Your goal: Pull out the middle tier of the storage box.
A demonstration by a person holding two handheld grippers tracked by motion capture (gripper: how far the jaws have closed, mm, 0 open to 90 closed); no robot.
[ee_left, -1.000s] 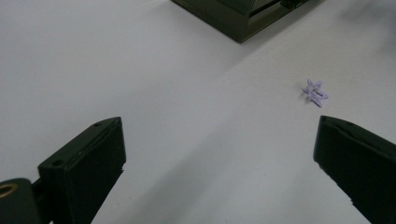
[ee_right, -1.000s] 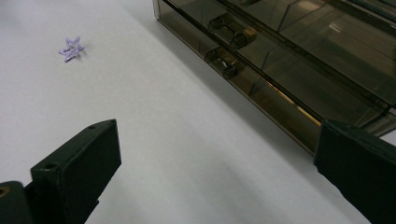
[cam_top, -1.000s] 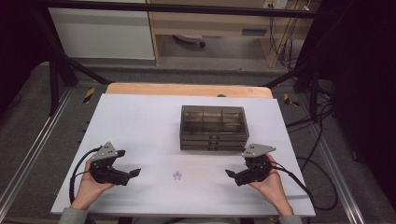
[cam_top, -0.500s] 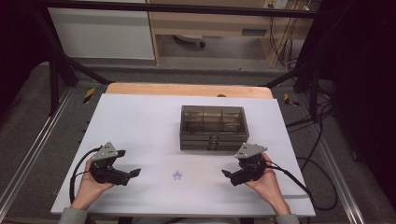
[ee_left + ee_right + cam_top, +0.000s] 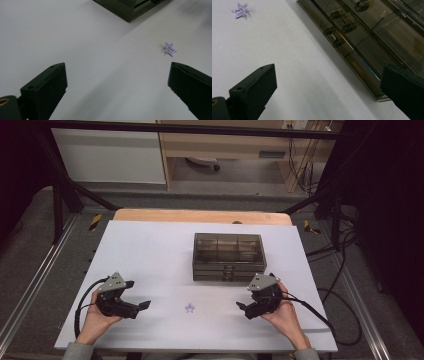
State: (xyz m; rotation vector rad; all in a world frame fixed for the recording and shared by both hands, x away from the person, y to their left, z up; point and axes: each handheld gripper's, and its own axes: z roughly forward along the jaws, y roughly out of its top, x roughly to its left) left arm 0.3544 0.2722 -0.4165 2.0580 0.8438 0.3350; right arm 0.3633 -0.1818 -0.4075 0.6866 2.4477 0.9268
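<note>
1. Between the 2 grippers, on the white worktop (image 5: 150,250), lies a small lilac star-shaped clip (image 5: 189,308), flat and alone, apart from everything else.
2. Behind it, toward the far side of the worktop, stands a smoky translucent plastic drawer box (image 5: 227,256) with small handles along its front; the right gripper view looks along that front at close range (image 5: 367,50).
3. The left gripper (image 5: 141,306) rests low at the person's left, its jaws spread wide with nothing between them; the left gripper view has the star clip (image 5: 169,48) ahead, just beyond the tip of one jaw.
4. The right gripper (image 5: 243,310) sits just in front of the box's near right corner, jaws likewise wide apart and empty; in its own view the star clip (image 5: 240,10) lies well off to one side.
5. Step in hand, as I judge it: the approach. Nothing is gripped yet, both grippers are poised, and the work seems to be getting the clip into 1 of the drawers.
6. The next move calls for 1 gripper to line its jaws over the clip and come down almost flush with the worktop, since the clip is thin and flat and could slide away as the jaws close.
7. The other gripper would need to catch a drawer handle squarely and pull straight, or the light box may shift.
</note>
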